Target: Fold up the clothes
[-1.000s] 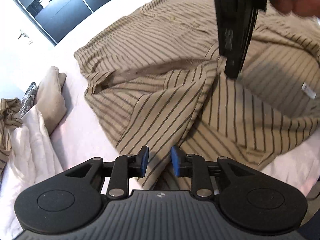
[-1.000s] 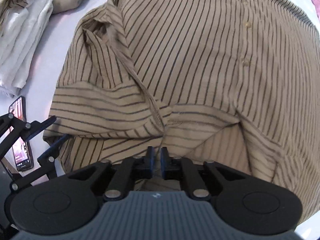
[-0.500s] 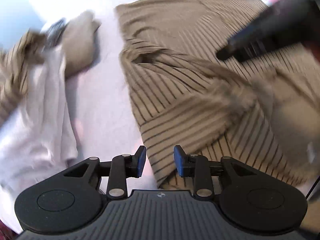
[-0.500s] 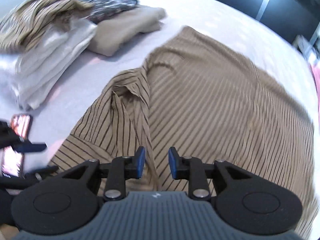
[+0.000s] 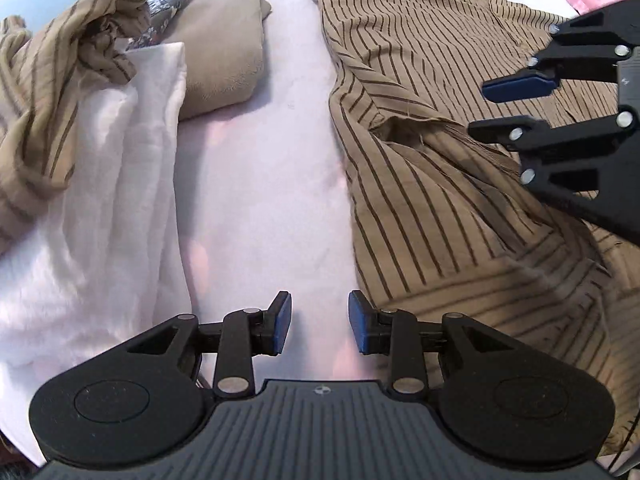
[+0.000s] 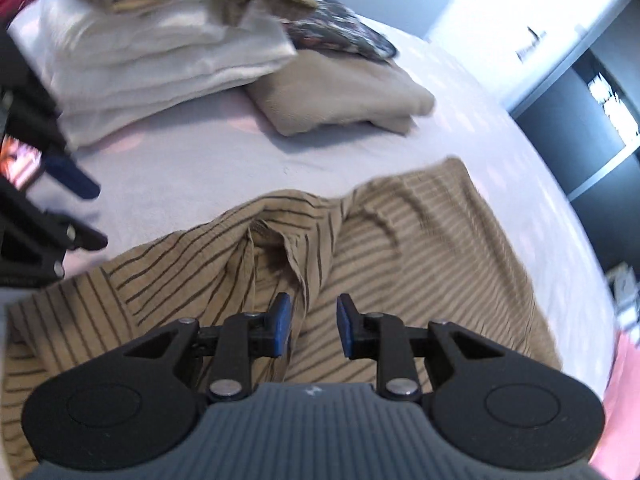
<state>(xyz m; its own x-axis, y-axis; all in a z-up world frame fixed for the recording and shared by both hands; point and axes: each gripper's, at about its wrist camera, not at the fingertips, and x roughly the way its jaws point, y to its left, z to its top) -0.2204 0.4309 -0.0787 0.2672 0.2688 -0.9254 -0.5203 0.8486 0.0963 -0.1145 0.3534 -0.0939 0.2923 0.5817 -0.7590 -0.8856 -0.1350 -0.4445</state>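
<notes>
- Striped shirt [image 5: 432, 184] lies spread on our bed sheet [image 5: 260, 184].
- We hold left gripper [image 5: 319, 322] released over bare sheet.
- Our right gripper [image 6: 313, 326], just widened, grasps nothing above the shirt.

Each wrist camera looks steeply down past its own tongs, close over the bed [image 5: 256, 184], both views sharing the striped shirt [image 5: 424, 184] collar and the stacked clothes [image 6: 168, 52] beyond.
</notes>
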